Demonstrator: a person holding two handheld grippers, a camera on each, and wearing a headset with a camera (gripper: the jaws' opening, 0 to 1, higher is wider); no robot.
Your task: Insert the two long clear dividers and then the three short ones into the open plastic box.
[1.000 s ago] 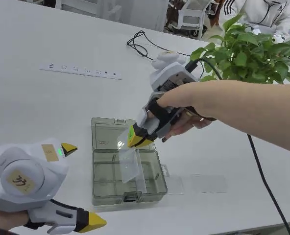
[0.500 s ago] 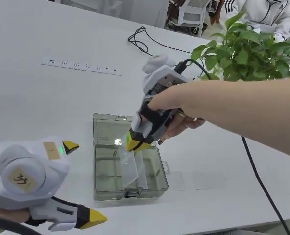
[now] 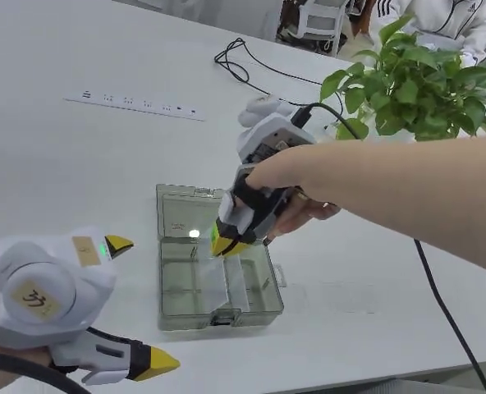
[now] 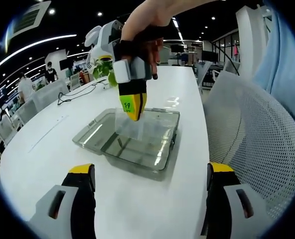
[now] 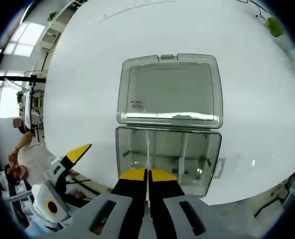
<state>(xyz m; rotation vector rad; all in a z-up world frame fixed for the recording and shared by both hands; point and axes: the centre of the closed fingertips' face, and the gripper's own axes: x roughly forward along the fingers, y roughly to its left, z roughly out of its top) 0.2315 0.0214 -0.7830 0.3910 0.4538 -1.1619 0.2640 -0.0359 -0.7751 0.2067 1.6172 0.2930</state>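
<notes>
Clear divider [image 3: 217,281] upright in smoky open plastic box [image 3: 160,283], clamped by right gripper [image 3: 224,245]; left gripper [image 3: 140,302] jaws spread, empty.

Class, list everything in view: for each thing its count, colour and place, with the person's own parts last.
Table: one, white, under everything.
Plastic box: one, clear grey, open, mid-table.
Held divider: one, clear, over the box.
Loose dividers: clear, faint, right of box; count unclear.
Power strip: one, white, far left.
Cable: one, black, far side.
Plant: one, green, far right.
Right gripper: white, yellow-tipped jaws shut on held divider.
Left gripper: white, yellow-tipped jaws open, near left.
</notes>
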